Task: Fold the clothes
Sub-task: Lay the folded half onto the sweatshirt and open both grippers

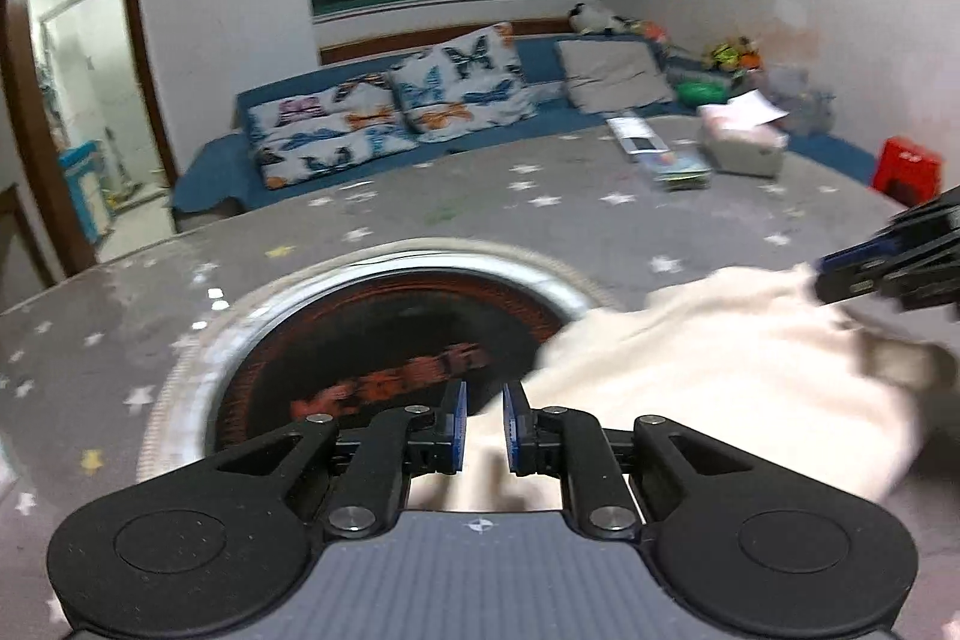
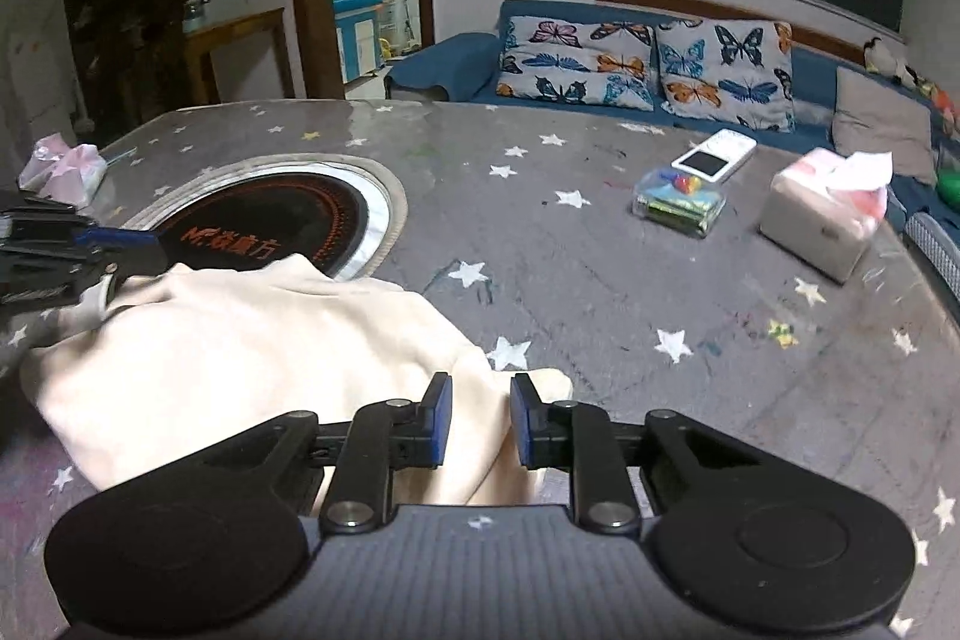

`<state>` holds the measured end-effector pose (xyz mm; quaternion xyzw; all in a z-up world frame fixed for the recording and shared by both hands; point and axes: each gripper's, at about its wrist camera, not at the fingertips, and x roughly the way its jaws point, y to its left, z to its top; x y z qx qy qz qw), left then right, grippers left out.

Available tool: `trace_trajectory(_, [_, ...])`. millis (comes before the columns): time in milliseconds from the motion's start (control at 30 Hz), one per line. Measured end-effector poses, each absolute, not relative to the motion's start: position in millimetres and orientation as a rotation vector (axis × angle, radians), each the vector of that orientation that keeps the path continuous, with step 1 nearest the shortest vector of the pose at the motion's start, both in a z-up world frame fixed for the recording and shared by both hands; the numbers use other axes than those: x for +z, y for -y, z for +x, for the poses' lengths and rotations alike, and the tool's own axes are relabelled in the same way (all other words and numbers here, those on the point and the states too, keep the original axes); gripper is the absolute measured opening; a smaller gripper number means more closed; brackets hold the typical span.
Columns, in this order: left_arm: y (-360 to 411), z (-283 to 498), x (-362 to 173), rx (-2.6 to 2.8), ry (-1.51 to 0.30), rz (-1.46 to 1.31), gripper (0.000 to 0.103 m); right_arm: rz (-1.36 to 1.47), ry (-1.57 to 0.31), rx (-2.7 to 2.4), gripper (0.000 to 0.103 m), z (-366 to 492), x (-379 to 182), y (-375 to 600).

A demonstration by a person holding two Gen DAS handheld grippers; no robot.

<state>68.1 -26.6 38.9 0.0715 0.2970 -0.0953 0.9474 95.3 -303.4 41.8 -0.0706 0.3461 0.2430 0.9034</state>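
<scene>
Cream garment (image 2: pixel 240 334), soft and thick like a fleece top, lies bunched on the grey star-printed tablecloth (image 2: pixel 600 280), its far edge lapping over the rim of the round induction hob (image 2: pixel 270 220) set into the table. It looks light and limp: it will drape and sag from whichever point is lifted, and loose layers may slip over each other, so a pinch should take in one clear edge or corner, not a fat bundle. The right gripper (image 2: pixel 480 421) stands with its blue pads slightly apart, a fold of the cloth lying in the gap; the pads do not appear to press on it. The left gripper (image 1: pixel 483 427) is likewise a little apart at the garment's other end, with cloth below and just beside its right pad, nothing clamped. Each gripper shows in the other's view at the opposite end of the cloth. Good holds would probably be the two corners of the near hem, one for each gripper. A tissue box (image 2: pixel 822 220) and a clear case (image 2: pixel 678 205) sit well apart.
</scene>
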Motion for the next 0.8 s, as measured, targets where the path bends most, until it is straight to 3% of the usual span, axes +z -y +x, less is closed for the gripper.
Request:
trace_trajectory(233, [48.0,68.6,28.0,-0.242,-0.643,0.136,0.015,-0.101,-0.746,0.495,0.02,98.2,31.1,307.0])
trace_trajectory(367, [51.2,68.3,18.1,-0.24,-0.661,0.135,0.016,-0.115,-0.731,0.489,0.004,94.4,29.9,303.0])
trace_trajectory(633, [46.7,70.4,15.6,-0.227,-0.676,0.119,0.016,-0.217,-0.713,0.41,0.004,87.2,31.5,293.4])
trace_trajectory(800, [48.2,73.3,27.5,-0.247,-0.659,0.107,0.016,-0.213,-0.699,0.421,0.009,88.3,45.1,292.4])
